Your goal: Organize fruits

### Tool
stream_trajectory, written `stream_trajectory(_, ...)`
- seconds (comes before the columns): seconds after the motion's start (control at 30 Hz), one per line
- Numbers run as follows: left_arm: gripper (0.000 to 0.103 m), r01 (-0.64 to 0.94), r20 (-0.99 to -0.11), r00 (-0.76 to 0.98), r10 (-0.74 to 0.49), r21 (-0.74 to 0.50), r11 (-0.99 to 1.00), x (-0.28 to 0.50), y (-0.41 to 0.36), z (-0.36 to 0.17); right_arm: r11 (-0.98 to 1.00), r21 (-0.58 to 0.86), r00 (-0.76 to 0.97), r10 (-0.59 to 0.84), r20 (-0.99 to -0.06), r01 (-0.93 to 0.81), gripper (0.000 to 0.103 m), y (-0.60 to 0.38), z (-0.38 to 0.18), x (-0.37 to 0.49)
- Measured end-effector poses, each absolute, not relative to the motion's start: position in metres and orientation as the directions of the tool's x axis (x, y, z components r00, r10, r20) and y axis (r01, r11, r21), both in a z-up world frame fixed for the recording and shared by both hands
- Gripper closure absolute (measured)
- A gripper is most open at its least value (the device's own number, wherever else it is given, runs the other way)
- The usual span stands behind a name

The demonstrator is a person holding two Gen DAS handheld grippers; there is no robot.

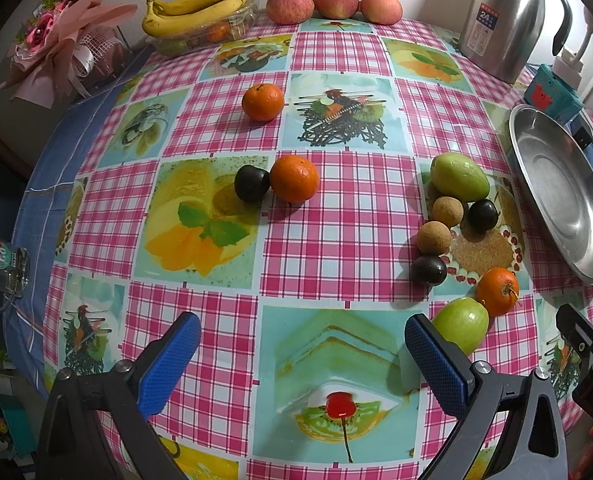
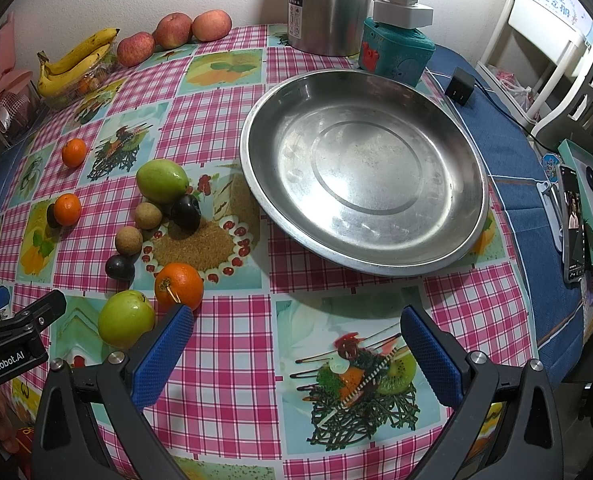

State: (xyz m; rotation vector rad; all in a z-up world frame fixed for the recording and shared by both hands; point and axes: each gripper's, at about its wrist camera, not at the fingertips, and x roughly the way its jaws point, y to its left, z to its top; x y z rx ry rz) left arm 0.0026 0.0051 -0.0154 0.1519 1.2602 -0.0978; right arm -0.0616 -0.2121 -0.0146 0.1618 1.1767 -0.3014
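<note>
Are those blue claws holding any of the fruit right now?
No. The left gripper and the right gripper are both open with nothing between their fingers. The nearest green fruit lies on the tablecloth, unheld.

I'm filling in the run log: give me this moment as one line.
stage: before first pick | left gripper: open, empty | right gripper: open, empty | steel pan: empty | loose fruit: on tablecloth

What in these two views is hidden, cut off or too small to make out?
- Clear tub contents, left wrist view: covered by the bananas.
- Dark fruit, right wrist view: mostly behind an orange.
- Kettle top: cut off by the frame.
- Kettle label: too small.
</note>
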Motion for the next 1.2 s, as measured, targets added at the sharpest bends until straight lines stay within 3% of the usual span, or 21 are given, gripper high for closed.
stream_trajectory(0.43, 0.0, 0.16, -0.953, 0.301, 0.005, 0.056, 0.986, 0.002, 0.005, -0.016, 0.948, -0.032, 0.349, -0.147, -0.925, 0.315, 0.0, -0.212, -0.015, -0.06)
stream_trajectory(0.6, 0.0, 0.126, -0.923, 0.384, -0.004, 0.048, 0.991, 0.002, 0.008, -0.004, 0.951, -0.032, 0.346, -0.143, -0.927, 0.307, 0.0, -0.212, -0.015, -0.059)
stream_trajectory(0.83, 0.0, 0.102, -0.92, 0.388, -0.054, -0.016, 0.995, -0.001, 0.001, -0.003, 0.949, 0.075, 0.414, -0.061, -0.908, 0.306, 0.0, -0.207, -0.017, -0.053)
stream_trajectory(1.03, 0.0, -0.001, -0.935, 0.355, -0.024, -0.026, 1.0, 0.01, 0.016, -0.011, 0.957, 0.112, 0.427, -0.014, -0.904, 0.269, 0.001, -0.192, -0.025, -0.044)
stream_trajectory(1.1, 0.0, -0.016, -0.942, 0.335, -0.014, -0.021, 1.0, 0.014, 0.018, -0.017, 0.957, 0.131, 0.402, 0.016, -0.915, 0.259, 0.003, -0.189, -0.03, -0.041)
stream_trajectory(1.2, 0.0, -0.019, -0.957, 0.29, -0.006, -0.012, 1.0, 0.017, 0.019, -0.026, 0.972, 0.071, 0.388, -0.022, -0.922, 0.225, 0.015, -0.177, -0.039, -0.033)
